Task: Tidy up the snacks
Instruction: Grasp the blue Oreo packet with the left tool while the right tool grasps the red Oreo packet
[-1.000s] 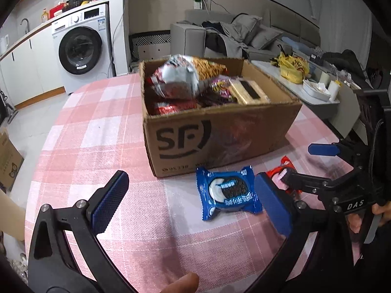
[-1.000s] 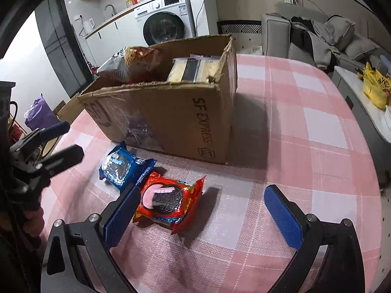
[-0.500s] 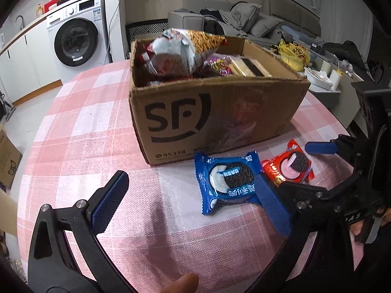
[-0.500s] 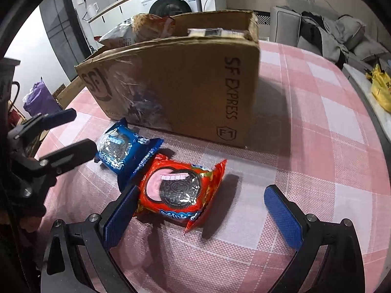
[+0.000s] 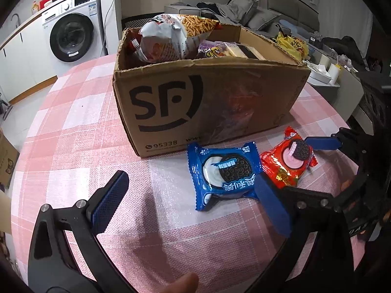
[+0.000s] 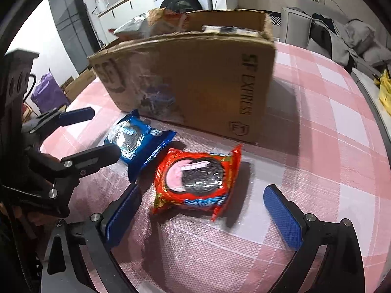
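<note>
So both sets of tongs are hanging wide apart right now, gripping nothing — the left tongs (image 5: 193, 200) are sitting low over the pink-and-white checked table (image 5: 73, 127) with the blue foil-wrapped cookie pack (image 5: 226, 174) lying just inside the right-hand pad, and the right tongs (image 6: 202, 216) are framing the red foil-wrapped cookie pack (image 6: 198, 179) pretty neatly between their blue pads. Both packs are lying flat on the table, touching or nearly overlapping at one corner, right in front of the brown cardboard shipping box (image 5: 207, 102) with the big black logo on it. That box is already carrying a bunch of snacks: a crinkly silver-and-orange chip bag (image 5: 171, 39) is poking up above the rim, plus a couple of flatter packets I can't really read. My guess is the two cookie packs are the last loose ones and they're going into the box too, which is why each hand is lining up on its own pack. The red one is looking better centred for a pinch; the blue one is sitting off toward one side, so the left hand probably needs to be shifting right before closing. Foil wrappers are slippery and puffy — squeezing across the cookie rather than the crimped edge seems the safer bet.
</note>
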Demonstrator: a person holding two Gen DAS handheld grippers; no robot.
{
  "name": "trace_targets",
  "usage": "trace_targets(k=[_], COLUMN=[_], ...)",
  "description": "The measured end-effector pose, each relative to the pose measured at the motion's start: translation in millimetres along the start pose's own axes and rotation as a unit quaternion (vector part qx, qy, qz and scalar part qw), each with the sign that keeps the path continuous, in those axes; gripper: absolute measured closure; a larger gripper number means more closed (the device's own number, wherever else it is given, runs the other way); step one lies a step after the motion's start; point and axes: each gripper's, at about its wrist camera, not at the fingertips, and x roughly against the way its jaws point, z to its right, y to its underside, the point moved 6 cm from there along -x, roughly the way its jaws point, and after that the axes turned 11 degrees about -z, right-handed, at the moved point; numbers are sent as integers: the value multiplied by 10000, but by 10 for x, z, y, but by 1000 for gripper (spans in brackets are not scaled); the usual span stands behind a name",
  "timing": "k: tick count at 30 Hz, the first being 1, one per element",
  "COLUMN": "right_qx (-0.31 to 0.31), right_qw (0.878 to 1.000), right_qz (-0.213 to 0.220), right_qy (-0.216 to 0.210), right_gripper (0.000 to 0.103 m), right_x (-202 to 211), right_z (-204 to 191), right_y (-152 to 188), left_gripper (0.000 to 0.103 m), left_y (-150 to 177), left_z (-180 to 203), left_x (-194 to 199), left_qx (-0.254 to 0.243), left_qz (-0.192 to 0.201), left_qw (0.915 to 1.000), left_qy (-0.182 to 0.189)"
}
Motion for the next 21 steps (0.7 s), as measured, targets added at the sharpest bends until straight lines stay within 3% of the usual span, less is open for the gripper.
trace_targets(k=[5, 6, 8, 11, 21], right_qx=[119, 107, 54, -110, -55], right_qw=[9995, 9995, 9995, 9997, 9990], right_qz=[41, 62, 99, 145, 433], right_qy=[295, 286, 306, 172, 128], right_gripper=[21, 24, 41, 48, 53], right_x=[-26, -17, 7, 42, 266], right_z=[-8, 4, 48, 122, 147], right_y=[-23, -29, -27, -34, -47], left_gripper=[1, 1, 1, 1, 1], left_y=[20, 20, 14, 9, 3], left_z=[6, 21, 44, 75, 150], left_x=[-71, -92, -122, -143, -208], left_qx=[6, -5, -4, 9, -9], left_qz=[-84, -99, -115, -113, -140], left_qw=[10000, 9999, 9999, 9999, 9998], left_qy=[27, 26, 20, 60, 121])
